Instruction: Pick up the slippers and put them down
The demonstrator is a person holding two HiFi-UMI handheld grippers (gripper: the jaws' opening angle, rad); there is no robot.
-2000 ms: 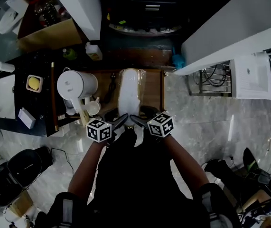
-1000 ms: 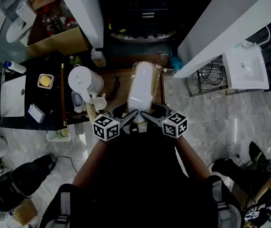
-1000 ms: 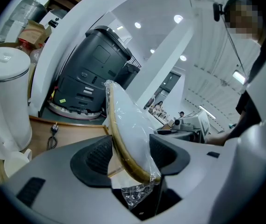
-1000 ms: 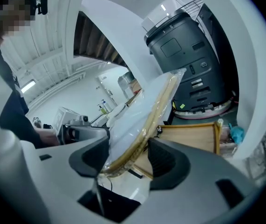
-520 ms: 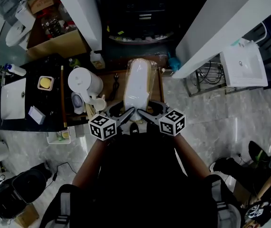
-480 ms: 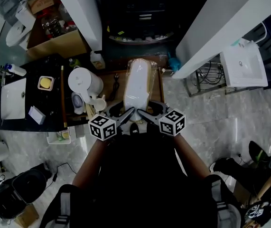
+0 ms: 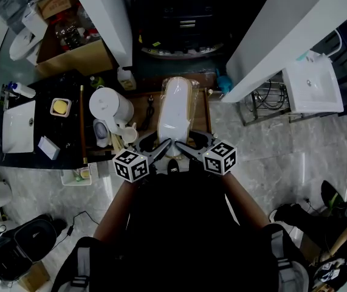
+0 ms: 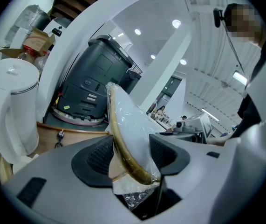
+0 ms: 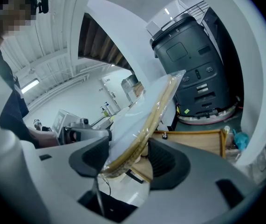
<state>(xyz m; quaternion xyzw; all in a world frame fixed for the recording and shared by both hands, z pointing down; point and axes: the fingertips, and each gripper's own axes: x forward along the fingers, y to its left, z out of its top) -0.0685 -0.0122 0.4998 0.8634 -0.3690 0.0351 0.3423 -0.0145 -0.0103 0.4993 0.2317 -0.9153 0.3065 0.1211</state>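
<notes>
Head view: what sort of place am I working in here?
Probably an office pantry or kitchenette: a white kettle on a dark counter, a white sink, and a polished stone floor.

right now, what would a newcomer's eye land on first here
The plastic-wrapped slippers stand out at the centre, long and white, clamped at their near end by the left gripper and the right gripper together. Just to their left stands a white kettle, and a big dark machine looms behind.
</notes>
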